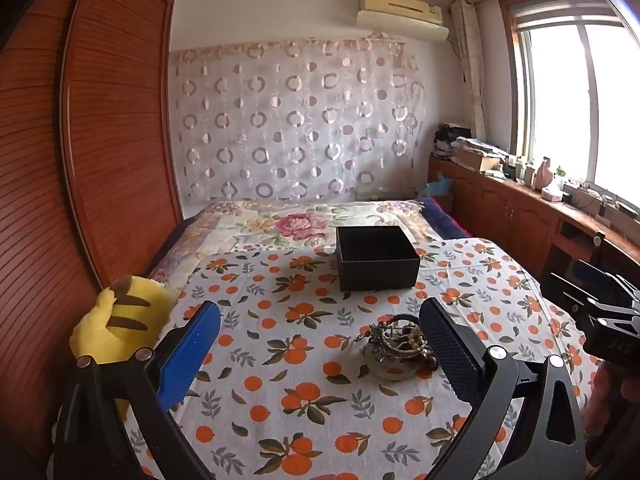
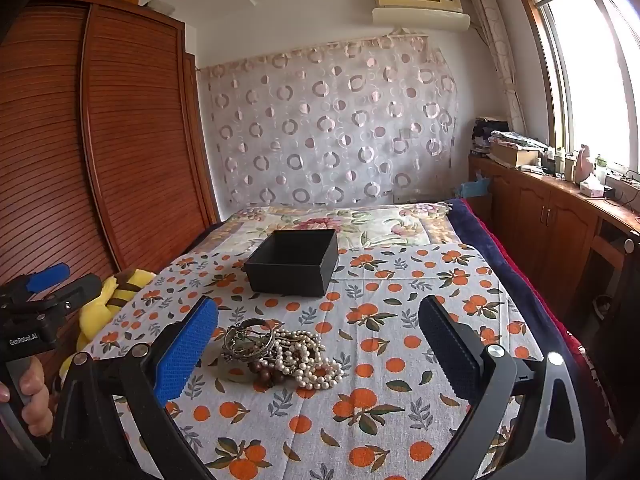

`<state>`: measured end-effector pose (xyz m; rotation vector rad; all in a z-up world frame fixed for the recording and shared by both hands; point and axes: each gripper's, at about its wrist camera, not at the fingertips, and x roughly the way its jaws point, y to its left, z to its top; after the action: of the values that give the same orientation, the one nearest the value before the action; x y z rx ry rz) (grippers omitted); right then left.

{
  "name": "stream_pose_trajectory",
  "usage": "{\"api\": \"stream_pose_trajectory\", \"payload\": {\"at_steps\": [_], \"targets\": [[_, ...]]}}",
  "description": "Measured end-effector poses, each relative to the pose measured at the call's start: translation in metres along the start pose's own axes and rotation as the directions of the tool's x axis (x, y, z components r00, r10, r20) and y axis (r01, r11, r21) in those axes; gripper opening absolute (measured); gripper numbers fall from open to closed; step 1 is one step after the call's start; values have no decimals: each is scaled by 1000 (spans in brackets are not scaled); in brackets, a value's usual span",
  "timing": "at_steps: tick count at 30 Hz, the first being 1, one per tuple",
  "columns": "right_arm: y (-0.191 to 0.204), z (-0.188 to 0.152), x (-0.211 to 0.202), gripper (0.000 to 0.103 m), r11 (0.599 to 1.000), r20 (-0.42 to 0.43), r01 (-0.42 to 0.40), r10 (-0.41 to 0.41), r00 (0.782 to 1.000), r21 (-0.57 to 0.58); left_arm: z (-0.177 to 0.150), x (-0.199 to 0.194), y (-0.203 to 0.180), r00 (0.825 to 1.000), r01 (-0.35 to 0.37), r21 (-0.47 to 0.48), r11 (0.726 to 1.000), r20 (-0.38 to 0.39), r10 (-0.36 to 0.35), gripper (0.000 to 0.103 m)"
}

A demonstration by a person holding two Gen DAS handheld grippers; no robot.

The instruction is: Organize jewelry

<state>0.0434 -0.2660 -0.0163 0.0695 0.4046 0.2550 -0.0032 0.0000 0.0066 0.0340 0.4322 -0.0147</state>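
Both tongs hover low over the orange-print cloth (image 2: pixel 400 360), spread wide, nothing between the fingers. L gripper (image 1: pixel 320 344) has its blue pad at 9 o'clock and black pad at 3; R gripper (image 2: pixel 318 340) is set the same way. Jewelry pile (image 2: pixel 280 356) lies on the cloth w/ pearl strands (image 2: pixel 308 360) on its 3 o'clock side, metal bangles (image 2: pixel 248 338) at 10, dark wooden beads (image 2: pixel 268 376) at 6 and what looks like a pale jade piece under it, though partly hidden. In the L view the pile (image 1: pixel 396 344) sits just beside the black pad, which covers its 3 o'clock edge. Black box (image 2: pixel 294 262), lid off, stands on the cloth at 12 o'clock from the pile, well apart; inside too dark to read. Yellow plush toy (image 1: pixel 116 320) lies off the cloth edge at 9 o'clock, near the wooden wardrobe (image 1: pixel 80 140). Floral bedspread (image 1: pixel 280 220) runs beyond the box.
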Motion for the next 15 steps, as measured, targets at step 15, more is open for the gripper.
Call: {"api": "stream_pose_trajectory", "payload": {"at_steps": [15], "targets": [[1, 1, -2, 101, 1000, 1, 0, 0, 1000, -1, -1, 0, 0, 1000, 0, -3, 1000, 3, 0, 97]]}}
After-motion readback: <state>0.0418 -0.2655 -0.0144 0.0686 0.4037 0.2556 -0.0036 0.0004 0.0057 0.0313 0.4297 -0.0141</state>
